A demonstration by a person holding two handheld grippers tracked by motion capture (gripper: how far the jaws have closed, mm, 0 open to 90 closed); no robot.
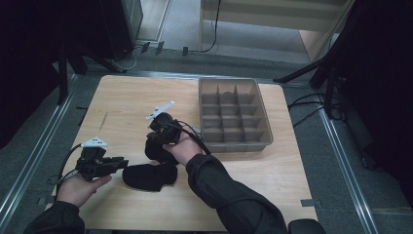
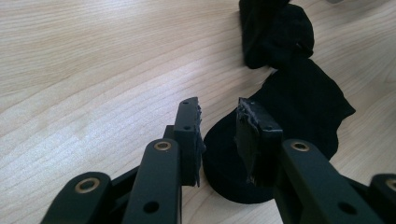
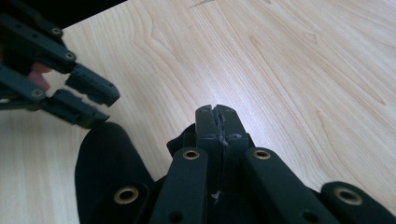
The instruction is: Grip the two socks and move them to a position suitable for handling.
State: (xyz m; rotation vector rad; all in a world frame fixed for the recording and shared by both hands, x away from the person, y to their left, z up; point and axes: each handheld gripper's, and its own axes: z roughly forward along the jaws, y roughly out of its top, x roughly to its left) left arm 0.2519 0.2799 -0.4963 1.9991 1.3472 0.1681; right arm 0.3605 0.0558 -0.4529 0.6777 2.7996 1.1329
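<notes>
- Two black fabric socks are what I'm working: one flat black sock [image 1: 148, 176] lies on the pale wooden surface [image 1: 122, 102], with its long axis running across, between my two hands.
- My left tool [image 2: 218, 122] sits just beside that flat sock's rounded end, jaws parted and empty, with the sock's edge under and between the tips but not pressed. It is the nearer tool for that piece.
- My right tool [image 3: 217, 122] is clenched; in its own view the jaws meet with dark cloth bunched beneath them, so I judge it is pinching the second, bunched black sock [image 1: 157, 147], though the pinch itself is hard to make out.
- That bunched sock hangs from the right tool, just above the flat one and possibly touching it.
- Grey plastic divided tray [image 1: 265, 127] stands beyond, to the right, its compartments empty.
</notes>
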